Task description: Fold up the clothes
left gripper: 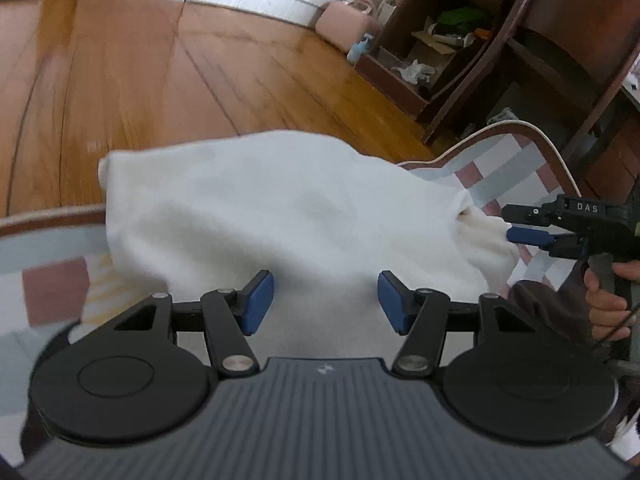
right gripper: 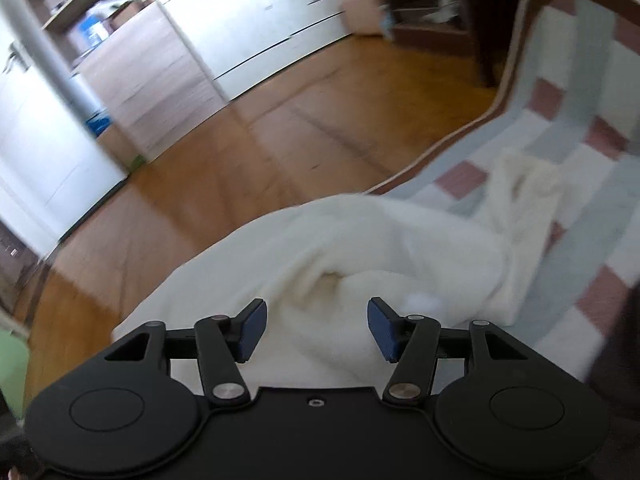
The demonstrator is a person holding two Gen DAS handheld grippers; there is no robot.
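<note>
The left claw (left gripper: 326, 300) is angling downward over a white garment (left gripper: 280, 208), its blue pads (left gripper: 258, 300) standing apart with nothing pinched between them — only the cloth lying below. The garment is spreading across a bed (left gripper: 52, 264) covered in a checked sheet of pale blue, white and dusty pink squares, with the far edge of the cloth draping toward the wooden floor (left gripper: 160, 80) at 12 o'clock.

At 3 o'clock in the left wrist view, the right claw (left gripper: 516, 236) is reaching in sideways, its blue tip sitting at a bunched corner of the garment; a hand (left gripper: 608, 300) is wrapping around its grip below.

From the right wrist view, the right claw (right gripper: 318, 330) is also tilting down, its pads (right gripper: 384, 330) spread wide with the garment (right gripper: 380, 248) lying rumpled just beyond and beneath them — not clamped. The cloth is running toward 2 o'clock, where a twisted part is lying on the sheet. The bed (right gripper: 580, 184) is curving up at the right, its brown piped edge bordering the floor (right gripper: 280, 140). A dark shelf unit (left gripper: 460, 40) is standing at 1 o'clock in the left wrist view.
</note>
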